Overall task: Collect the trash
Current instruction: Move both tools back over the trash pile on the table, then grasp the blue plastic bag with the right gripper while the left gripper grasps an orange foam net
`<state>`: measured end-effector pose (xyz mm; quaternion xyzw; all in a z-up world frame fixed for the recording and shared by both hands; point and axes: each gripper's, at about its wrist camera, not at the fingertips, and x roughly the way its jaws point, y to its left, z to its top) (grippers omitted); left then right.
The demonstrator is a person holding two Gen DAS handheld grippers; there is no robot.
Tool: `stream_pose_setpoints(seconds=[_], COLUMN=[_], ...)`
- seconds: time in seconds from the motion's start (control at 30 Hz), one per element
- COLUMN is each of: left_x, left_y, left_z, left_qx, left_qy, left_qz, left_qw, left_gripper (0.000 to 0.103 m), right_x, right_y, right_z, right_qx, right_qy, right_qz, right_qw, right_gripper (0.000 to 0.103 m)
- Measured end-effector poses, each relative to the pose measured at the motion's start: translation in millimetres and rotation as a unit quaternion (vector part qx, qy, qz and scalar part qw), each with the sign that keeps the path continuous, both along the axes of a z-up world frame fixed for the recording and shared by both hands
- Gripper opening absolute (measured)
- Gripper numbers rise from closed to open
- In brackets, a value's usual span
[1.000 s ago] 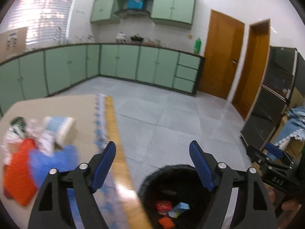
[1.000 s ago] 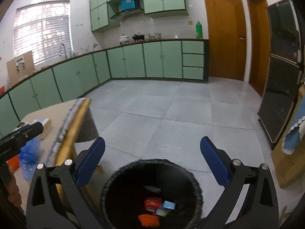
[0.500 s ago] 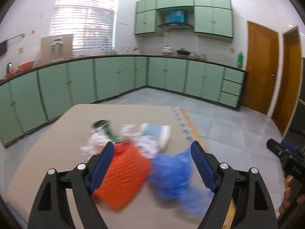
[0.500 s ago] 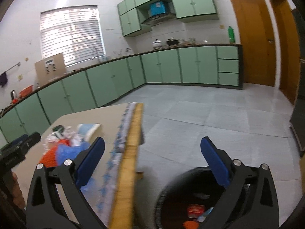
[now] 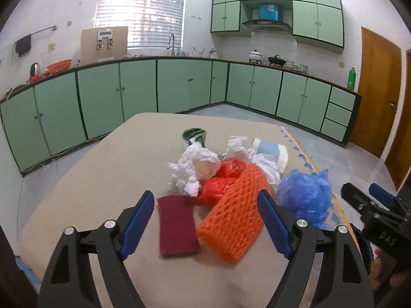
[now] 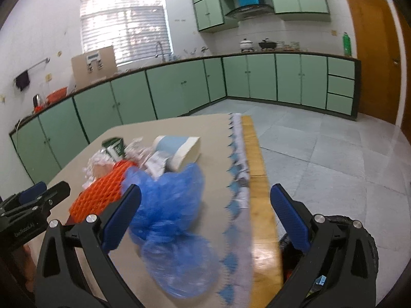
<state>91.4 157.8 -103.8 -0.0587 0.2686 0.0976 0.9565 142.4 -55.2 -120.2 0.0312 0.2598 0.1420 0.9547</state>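
Note:
A pile of trash lies on the table (image 5: 102, 169): an orange foam net (image 5: 236, 218), a dark red pad (image 5: 177, 225), a red bag (image 5: 221, 184), white crumpled paper (image 5: 190, 164), a blue plastic bag (image 5: 305, 195), a paper cup (image 5: 272, 151) and a green carton (image 5: 195, 134). My left gripper (image 5: 205, 215) is open and empty, just above the net and pad. My right gripper (image 6: 205, 213) is open and empty over the blue bag (image 6: 169, 210). The black bin (image 6: 359, 254) stands on the floor at the table's right edge.
The table's wooden right edge (image 6: 259, 192) has a patterned cloth border. Green cabinets (image 5: 179, 87) line the far walls, and wooden doors (image 5: 377, 89) stand at the right. The tiled floor (image 6: 321, 148) lies beyond the table.
Both grippers have swung left from over the bin to the table. The trash pile now lies close under both, and the bin has slipped to the right wrist view's lower right.

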Motion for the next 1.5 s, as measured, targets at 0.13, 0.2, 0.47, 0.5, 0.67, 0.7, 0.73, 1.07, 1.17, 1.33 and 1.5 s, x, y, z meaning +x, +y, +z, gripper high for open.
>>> stream_pose_setpoints(seconds=[0.13, 0.2, 0.47, 0.5, 0.67, 0.7, 0.73, 1.07, 1.17, 1.33, 1.5], left_x=[-0.5, -0.8, -0.3, -0.2, 2.1, 2.7, 3.5, 13.3, 17.9, 27.0, 33.7], left_y=[12.3, 17.4, 32.2, 32.8, 32.8, 31.3, 30.3, 5.7, -0.3, -10.2, -18.2], left_z=[-5.8, -7.8, -11.5, -11.6, -12.3, -12.2, -12.3, -13.1, -15.4, -19.9, -25.5], left_qx=[-0.005, -0.006, -0.02, -0.021, -0.028, -0.028, -0.029, -0.035, -0.038, -0.04, -0.04], left_qy=[0.003, 0.003, 0.003, 0.003, 0.0, 0.0, 0.0, 0.006, 0.011, 0.021, 0.033], left_qz=[0.007, 0.008, 0.009, 0.008, 0.001, -0.001, -0.004, -0.041, -0.048, -0.055, -0.06], left_qw=[1.0, 0.9999, 0.9998, 0.9997, 0.9996, 0.9996, 0.9996, 0.9985, 0.9981, 0.9975, 0.9969], left_gripper=[0.081, 0.081, 0.081, 0.081, 0.081, 0.081, 0.081, 0.081, 0.081, 0.08, 0.073], right_x=[5.8, 8.6, 25.0, 26.2, 29.5, 30.5, 31.0, 20.3, 19.0, 21.8, 21.5], right_y=[16.1, 23.4, 46.4, 47.5, 52.2, 52.4, 52.3, 49.9, 38.2, 20.1, 8.1], right_z=[-2.6, -2.9, -10.0, -11.5, -15.6, -16.8, -18.3, -13.2, -6.3, -1.2, 1.5], right_qx=[-0.009, -0.013, -0.036, -0.039, -0.039, -0.034, -0.03, -0.033, -0.031, -0.03, -0.028], right_qy=[0.006, 0.01, 0.03, 0.033, 0.047, 0.054, 0.061, 0.056, 0.05, 0.045, 0.041], right_qz=[0.007, 0.011, 0.025, 0.027, 0.051, 0.059, 0.065, 0.113, 0.105, 0.09, 0.083], right_qw=[1.0, 1.0, 0.999, 0.998, 0.997, 0.996, 0.996, 0.991, 0.993, 0.994, 0.995], right_gripper=[0.098, 0.098, 0.098, 0.097, 0.083, 0.074, 0.068, 0.025, 0.019, 0.016, 0.015])
